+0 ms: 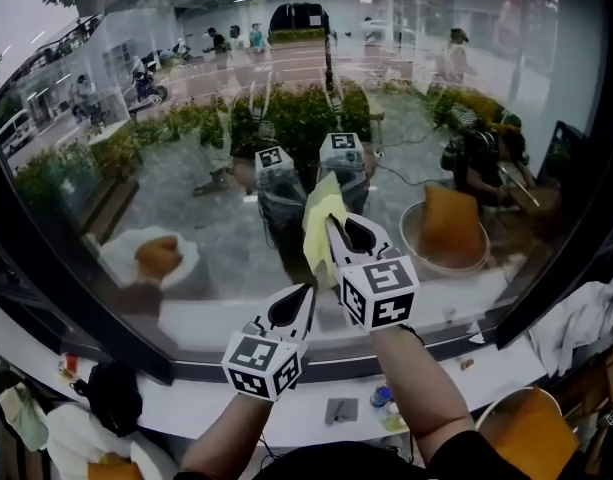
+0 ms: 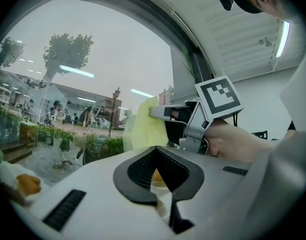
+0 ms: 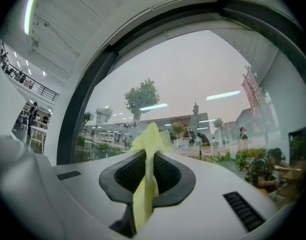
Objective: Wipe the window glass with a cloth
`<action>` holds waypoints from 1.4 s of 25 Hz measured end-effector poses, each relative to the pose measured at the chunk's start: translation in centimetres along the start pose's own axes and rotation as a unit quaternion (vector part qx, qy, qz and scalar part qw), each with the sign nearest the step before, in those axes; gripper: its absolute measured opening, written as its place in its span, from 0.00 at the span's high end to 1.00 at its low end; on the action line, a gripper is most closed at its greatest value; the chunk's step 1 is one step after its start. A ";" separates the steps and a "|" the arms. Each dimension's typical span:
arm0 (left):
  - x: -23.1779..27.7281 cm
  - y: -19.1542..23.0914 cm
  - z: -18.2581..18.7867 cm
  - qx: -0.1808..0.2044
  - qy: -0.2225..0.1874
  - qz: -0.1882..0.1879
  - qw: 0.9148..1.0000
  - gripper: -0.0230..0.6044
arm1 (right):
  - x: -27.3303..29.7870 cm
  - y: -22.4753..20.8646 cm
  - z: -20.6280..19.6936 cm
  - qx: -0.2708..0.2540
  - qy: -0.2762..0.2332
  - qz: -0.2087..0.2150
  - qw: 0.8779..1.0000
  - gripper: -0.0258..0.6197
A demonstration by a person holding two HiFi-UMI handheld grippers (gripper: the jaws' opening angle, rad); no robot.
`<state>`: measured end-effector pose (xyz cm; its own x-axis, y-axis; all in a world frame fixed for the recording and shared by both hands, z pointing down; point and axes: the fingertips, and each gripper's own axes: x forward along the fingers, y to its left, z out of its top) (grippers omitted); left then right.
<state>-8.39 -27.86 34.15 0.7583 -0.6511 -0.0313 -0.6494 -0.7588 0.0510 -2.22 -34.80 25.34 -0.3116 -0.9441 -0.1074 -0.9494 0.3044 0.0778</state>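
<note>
The window glass fills most of the head view and curves across both gripper views. My right gripper is raised at the middle of the pane and shut on a yellow cloth. The cloth's free end stands up past the jaws against or very near the glass. In the right gripper view the cloth runs down between the closed pads. My left gripper hangs lower and slightly left, jaws pointing up, shut with nothing in it. The left gripper view shows the right gripper and cloth ahead.
A dark curved window frame borders the glass, with a white sill under it. Below the sill lie a black bag, small items, a white rag and an orange tub. Reflections overlay the glass.
</note>
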 end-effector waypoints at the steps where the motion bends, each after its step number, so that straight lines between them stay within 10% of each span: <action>1: 0.6 -0.7 -0.1 -0.001 0.001 -0.003 1.000 0.95 | -0.5 -0.9 -0.1 0.000 0.002 -0.004 1.000 0.88; 23: 13.3 -17.0 -2.3 -0.001 0.026 -0.071 0.997 0.95 | -11.8 -21.2 -2.3 -0.002 0.027 -0.073 0.997 0.88; 30: 19.7 -31.0 -1.7 0.001 0.033 -0.082 0.996 0.95 | -23.0 -34.1 -1.2 0.006 0.032 -0.097 0.995 0.88; 35: 21.5 -28.3 -3.8 -0.005 0.029 -0.098 0.995 0.95 | -20.8 -35.2 -3.9 -0.004 0.041 -0.118 0.992 0.88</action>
<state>26.48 -20.29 35.86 0.8721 -0.4891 0.0162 -0.4892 -0.8702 0.0591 37.82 -26.40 28.69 -0.0764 -0.9962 -0.0422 -0.9950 0.0734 0.0682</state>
